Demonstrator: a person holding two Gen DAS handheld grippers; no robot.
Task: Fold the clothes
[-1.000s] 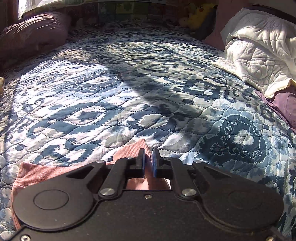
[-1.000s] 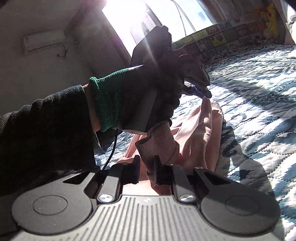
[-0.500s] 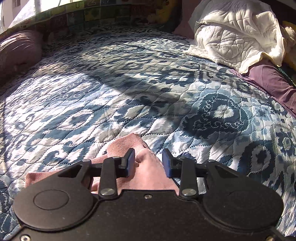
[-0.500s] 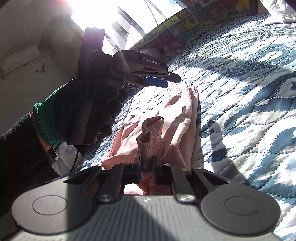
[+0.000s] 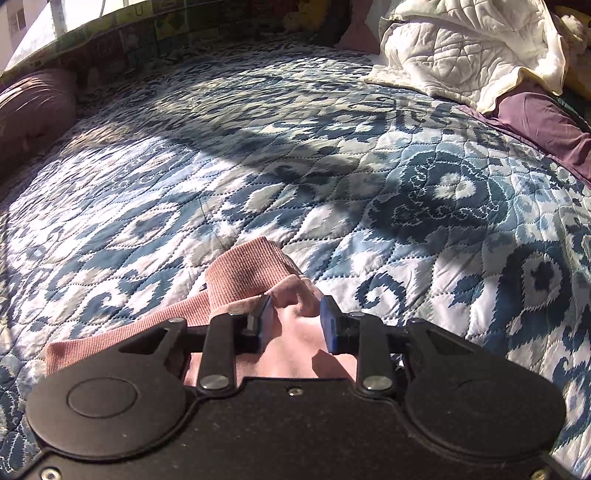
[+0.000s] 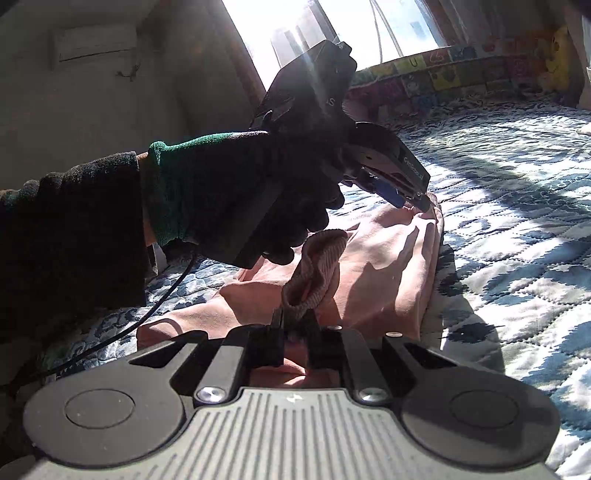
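L gripper (image 5: 296, 319) jaws released, pink garment (image 5: 236, 273) between and under them. R gripper (image 6: 295, 325) jaws grasping ribbed cuff (image 6: 317, 262), on quilt (image 5: 332, 166).

a home bedroom: a bed (image 5: 332, 177) under a blue patterned quilt, a white blanket (image 5: 469, 55) at far right, a sunny window (image 6: 332, 29), an air conditioner (image 6: 94, 48) on the wall.
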